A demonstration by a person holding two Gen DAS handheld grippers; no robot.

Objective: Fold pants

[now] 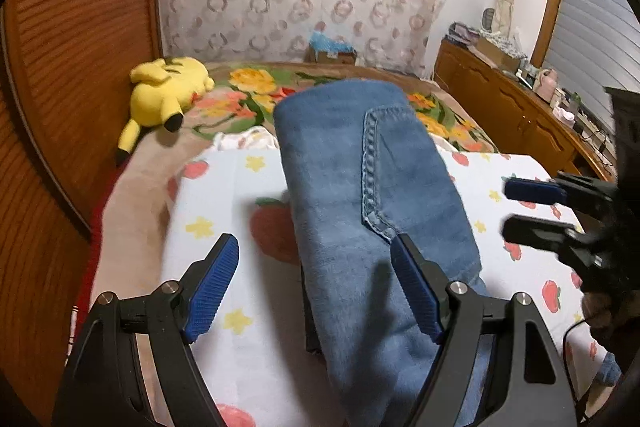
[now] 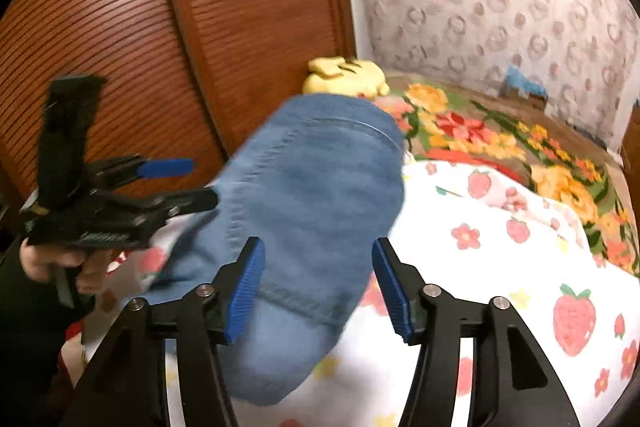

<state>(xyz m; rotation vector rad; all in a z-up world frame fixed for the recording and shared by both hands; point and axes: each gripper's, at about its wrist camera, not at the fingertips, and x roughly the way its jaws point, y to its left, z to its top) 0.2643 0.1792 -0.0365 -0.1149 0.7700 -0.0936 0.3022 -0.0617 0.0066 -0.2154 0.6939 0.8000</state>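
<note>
I had the folded blue jeans (image 1: 360,187) lying along the middle of the strawberry-print sheet (image 1: 224,195) on the bed, well short of the yellow plush toy (image 1: 164,95) near the far left corner. My left claw (image 1: 314,247) stood wide open over the near end of the denim — nothing pinched. My right claw (image 2: 318,247) stood open too, pads clear of the cloth.

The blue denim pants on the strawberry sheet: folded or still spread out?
Folded. The blue denim pants lie as a compact doubled-over bundle on the white strawberry-print sheet, layers stacked, no legs trailing out.
</note>
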